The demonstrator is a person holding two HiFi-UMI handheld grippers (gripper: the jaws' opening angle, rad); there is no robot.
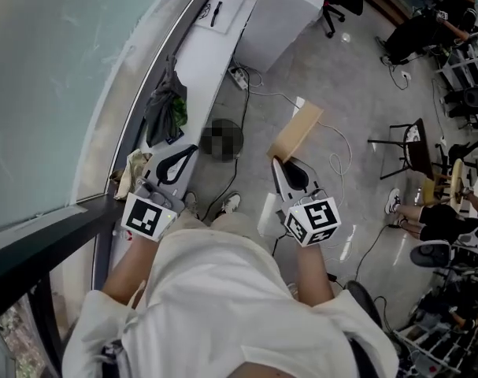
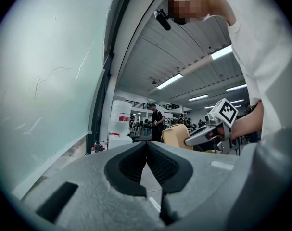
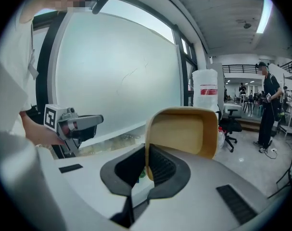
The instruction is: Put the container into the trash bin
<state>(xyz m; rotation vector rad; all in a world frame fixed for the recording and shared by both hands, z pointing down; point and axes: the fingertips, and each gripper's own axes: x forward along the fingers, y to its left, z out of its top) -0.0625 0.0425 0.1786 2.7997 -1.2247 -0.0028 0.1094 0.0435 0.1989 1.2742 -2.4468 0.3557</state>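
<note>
A tan paper container (image 1: 296,130) is held out over the floor, with my right gripper (image 1: 276,162) shut on its rim. In the right gripper view the container (image 3: 184,131) stands on edge with its hollow side toward the camera, one wall pinched between the jaws (image 3: 146,153). My left gripper (image 1: 193,151) is at the left, beside the window ledge. Its jaws meet at the tips with nothing between them (image 2: 146,144). The left gripper view also catches the container (image 2: 177,134) to the right. No view shows a trash bin.
A white ledge (image 1: 199,61) runs along the glass wall, with a dark bag (image 1: 166,109) on it. A power strip (image 1: 239,77) and cables lie on the floor beside a white cabinet (image 1: 278,14). A chair (image 1: 416,148) and seated people are at the right. A water dispenser (image 3: 206,93) stands ahead.
</note>
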